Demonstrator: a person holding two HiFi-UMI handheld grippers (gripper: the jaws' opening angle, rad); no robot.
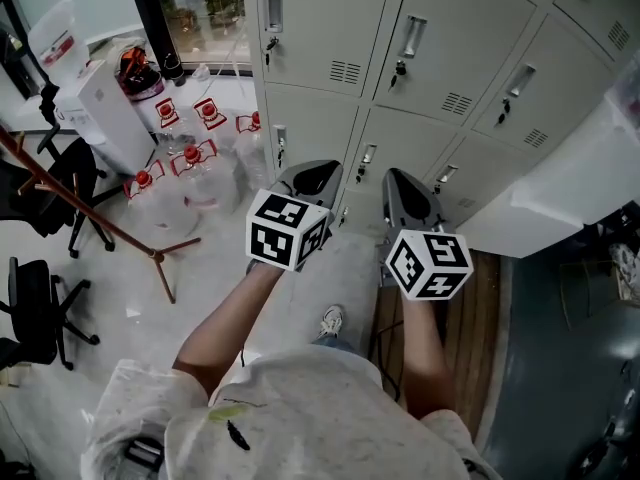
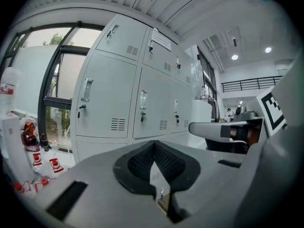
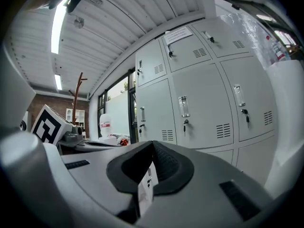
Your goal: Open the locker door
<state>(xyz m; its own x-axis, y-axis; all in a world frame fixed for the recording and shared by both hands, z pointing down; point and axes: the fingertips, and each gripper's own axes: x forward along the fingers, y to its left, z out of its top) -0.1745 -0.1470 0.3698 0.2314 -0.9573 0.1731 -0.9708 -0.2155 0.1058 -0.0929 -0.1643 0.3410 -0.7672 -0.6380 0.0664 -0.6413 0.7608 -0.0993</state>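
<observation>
Both grippers are held side by side, tips pointing at a bank of grey lockers [image 1: 440, 58].

Left gripper [image 1: 312, 174]: jaws closed tip to tip and holding nothing; only a thin slit shows behind the pads [image 2: 142, 163].

Right gripper [image 1: 402, 184]: likewise pressed together at the tip, empty.

A locker door [image 1: 412, 140] in the lower row is shut. It lies just beyond and between the two tips, and neither gripper touches it. Its handle [image 1: 367, 158] sits at its left edge, between the grippers.

Left of the left gripper, red-capped water bottles [image 1: 190, 173] stand on the floor.
</observation>
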